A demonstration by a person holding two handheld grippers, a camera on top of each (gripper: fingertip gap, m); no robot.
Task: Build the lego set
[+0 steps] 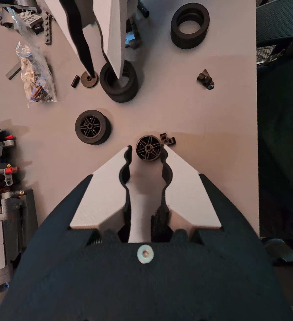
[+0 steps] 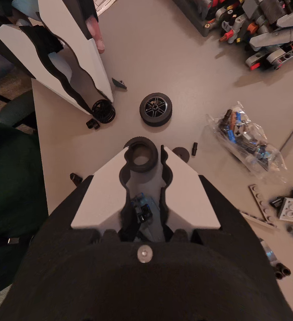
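— What's lying on your table (image 1: 211,112)?

— Two bare rubber tyres, ribbed and hollow, one spoked rim (image 1: 148,148) without a tyre, and one finished wheel (image 1: 92,129) — rim seated in tyre.

— Where do your claws stand?

— Your left gripper (image 1: 146,147) is spread, the bare rim between its wavy black pads, touching neither that I can tell. Your right gripper (image 2: 145,147) is spread too, one finger inside the nearer tyre (image 2: 142,156). The other tyre (image 1: 190,26) lies well apart. One crinkled clear bag (image 2: 246,144) holds small parts.
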